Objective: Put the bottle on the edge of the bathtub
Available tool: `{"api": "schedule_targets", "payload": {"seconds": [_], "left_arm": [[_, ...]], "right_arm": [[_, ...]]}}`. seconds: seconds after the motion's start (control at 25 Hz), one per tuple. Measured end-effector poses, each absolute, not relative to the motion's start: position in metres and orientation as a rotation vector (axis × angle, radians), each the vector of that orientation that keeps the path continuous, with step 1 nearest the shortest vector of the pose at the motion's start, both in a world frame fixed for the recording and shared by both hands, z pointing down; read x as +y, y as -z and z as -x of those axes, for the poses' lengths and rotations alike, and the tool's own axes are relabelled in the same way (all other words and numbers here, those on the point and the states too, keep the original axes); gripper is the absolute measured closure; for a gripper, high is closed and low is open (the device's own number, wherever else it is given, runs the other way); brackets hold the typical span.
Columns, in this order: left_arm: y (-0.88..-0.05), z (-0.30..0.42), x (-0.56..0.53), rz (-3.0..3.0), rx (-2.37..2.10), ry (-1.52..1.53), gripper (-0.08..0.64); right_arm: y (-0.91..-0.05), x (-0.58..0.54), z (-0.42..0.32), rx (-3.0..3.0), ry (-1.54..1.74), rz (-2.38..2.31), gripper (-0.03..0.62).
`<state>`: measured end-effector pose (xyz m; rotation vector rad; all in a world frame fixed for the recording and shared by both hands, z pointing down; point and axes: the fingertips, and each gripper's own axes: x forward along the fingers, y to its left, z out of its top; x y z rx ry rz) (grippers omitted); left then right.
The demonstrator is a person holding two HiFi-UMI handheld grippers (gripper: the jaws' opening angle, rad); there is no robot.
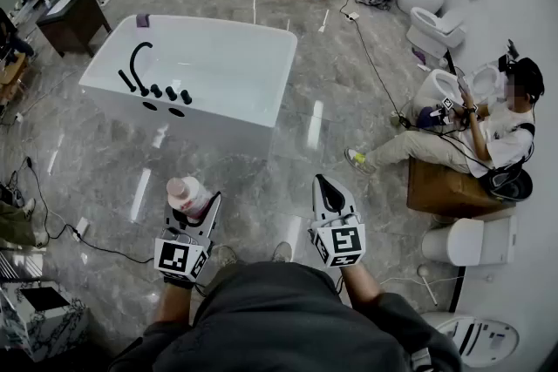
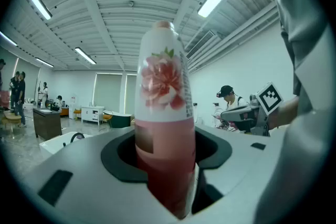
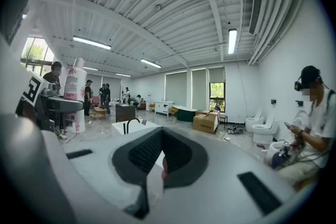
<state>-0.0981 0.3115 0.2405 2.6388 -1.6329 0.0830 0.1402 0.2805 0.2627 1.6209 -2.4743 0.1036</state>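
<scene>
Bottle (image 2: 164,128): pink, flower-printed, upright, held over the floor (image 1: 288,179) on the near side of the bathtub (image 1: 218,131), well apart from its rim.
Left gripper (image 1: 193,209): fingers (image 2: 68,176) grasping the bottle's lower body.
Right gripper (image 1: 330,192): fingers (image 3: 252,176) clenched together, nothing between them.
Bathtub: white, with a black faucet (image 1: 139,61) at its left rim.

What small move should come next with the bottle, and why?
Probably carry the bottle forward, toward the near rim of the bathtub. The left gripper grips it upright, yet a stretch of floor lies between it and the tub.
</scene>
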Motion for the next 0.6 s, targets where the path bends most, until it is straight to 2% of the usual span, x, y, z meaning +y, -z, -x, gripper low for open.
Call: {"api": "schedule_targets", "payload": {"seconds": [0.6], "left_arm": [[-0.247, 0.078, 0.307, -2.615, -1.635, -0.096, 0.327]], "right_arm": [[-0.267, 0.277, -0.159, -2.526, -0.129, -1.592, 0.591]]}}
